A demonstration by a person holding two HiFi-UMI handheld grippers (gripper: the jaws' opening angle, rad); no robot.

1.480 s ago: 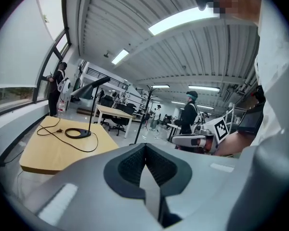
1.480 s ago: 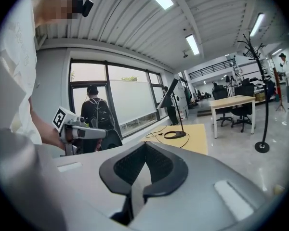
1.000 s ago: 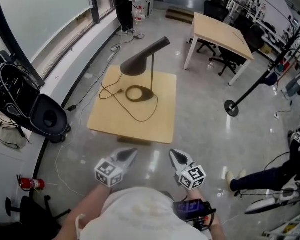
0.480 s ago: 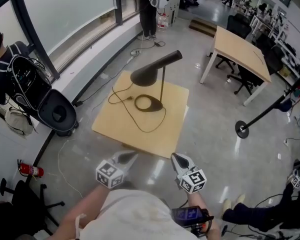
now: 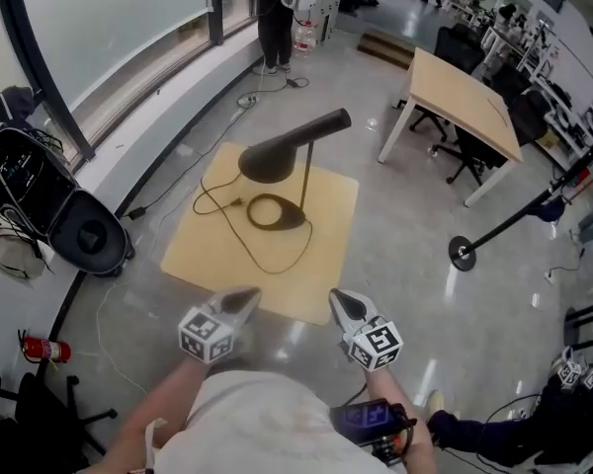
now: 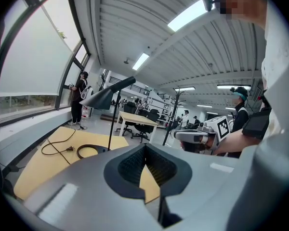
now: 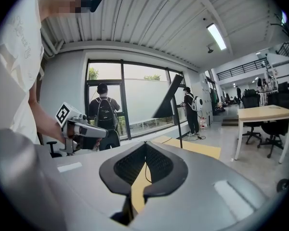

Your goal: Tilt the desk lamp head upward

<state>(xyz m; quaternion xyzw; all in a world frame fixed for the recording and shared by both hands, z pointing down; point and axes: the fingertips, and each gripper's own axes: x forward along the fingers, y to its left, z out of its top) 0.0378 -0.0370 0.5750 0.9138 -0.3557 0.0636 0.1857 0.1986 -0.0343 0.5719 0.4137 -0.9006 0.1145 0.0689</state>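
A black desk lamp stands on a low square wooden table (image 5: 316,279). Its cone head (image 5: 289,148) slants down to the left on a thin pole above a ring base (image 5: 276,211). The cord (image 5: 227,203) lies loose on the tabletop. Both grippers are held close to my body, short of the table's near edge and well apart from the lamp. The left gripper (image 5: 245,299) and right gripper (image 5: 340,302) are shut and hold nothing. The left gripper view shows the lamp head (image 6: 107,95) ahead on the left. In the right gripper view the lamp head (image 7: 170,98) is ahead, right of centre.
A taller wooden desk (image 5: 463,77) with office chairs stands at the back right. A round stand base (image 5: 462,253) sits on the floor to the right. An open black case (image 5: 79,230) and a fire extinguisher (image 5: 40,349) are at the left. A person (image 5: 273,13) stands by the window.
The head view has shifted a little. Both grippers stay shut in front of my body, and the lamp has not moved.
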